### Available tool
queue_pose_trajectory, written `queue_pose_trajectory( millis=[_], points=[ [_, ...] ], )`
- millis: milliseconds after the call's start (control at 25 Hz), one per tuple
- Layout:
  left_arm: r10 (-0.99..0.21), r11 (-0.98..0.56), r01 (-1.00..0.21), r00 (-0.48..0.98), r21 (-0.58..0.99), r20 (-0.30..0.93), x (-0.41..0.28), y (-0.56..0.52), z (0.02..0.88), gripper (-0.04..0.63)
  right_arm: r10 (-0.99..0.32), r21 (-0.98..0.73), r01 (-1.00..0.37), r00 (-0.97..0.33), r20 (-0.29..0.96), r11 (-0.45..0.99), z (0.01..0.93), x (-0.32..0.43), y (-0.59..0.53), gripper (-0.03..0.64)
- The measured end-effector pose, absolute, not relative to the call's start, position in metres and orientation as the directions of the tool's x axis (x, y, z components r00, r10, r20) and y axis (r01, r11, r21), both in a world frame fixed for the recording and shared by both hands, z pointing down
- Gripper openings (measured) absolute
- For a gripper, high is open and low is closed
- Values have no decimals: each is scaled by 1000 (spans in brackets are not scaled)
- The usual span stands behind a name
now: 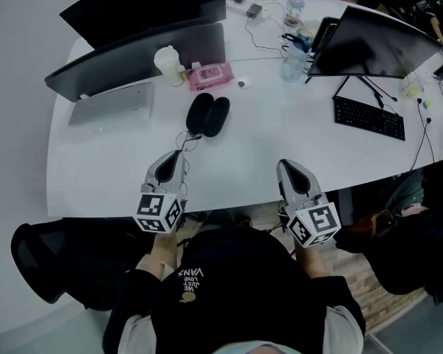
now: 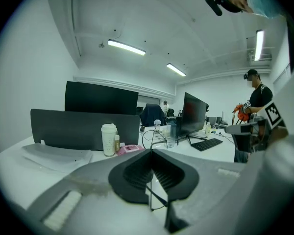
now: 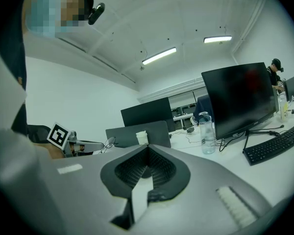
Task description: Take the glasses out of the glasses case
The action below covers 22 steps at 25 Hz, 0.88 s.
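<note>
Glasses (image 1: 187,141) seemingly pinched by raised left gripper (image 1: 178,155).

I count, by kind: two grippers of mine, left gripper (image 1: 177,155) and right gripper (image 1: 283,164); one glasses case (image 1: 207,114); one pair of glasses (image 1: 186,140); two monitors (image 1: 373,43); one keyboard (image 1: 369,118); one cup (image 1: 167,63); one pink wipes pack (image 1: 210,76).

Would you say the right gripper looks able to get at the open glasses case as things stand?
Probably yes: the glasses case lies open on the table, ahead and left of the right gripper, with only bare tabletop between. That gripper's jaws are shut and empty.
</note>
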<state>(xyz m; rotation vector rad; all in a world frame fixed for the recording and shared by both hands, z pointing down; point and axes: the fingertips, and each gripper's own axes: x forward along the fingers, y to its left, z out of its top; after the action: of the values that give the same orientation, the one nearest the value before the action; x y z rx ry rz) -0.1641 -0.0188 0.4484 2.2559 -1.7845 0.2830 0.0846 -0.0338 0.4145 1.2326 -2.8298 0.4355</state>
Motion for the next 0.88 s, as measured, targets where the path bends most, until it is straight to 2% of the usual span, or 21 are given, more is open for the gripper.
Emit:
queue_pose_trajectory(
  millis=[880],
  points=[
    [-940,-170,-982,188,87,283,-184,36,441,8,-678,-257,-696,-716,169,671,431,75,-18,-2]
  ],
)
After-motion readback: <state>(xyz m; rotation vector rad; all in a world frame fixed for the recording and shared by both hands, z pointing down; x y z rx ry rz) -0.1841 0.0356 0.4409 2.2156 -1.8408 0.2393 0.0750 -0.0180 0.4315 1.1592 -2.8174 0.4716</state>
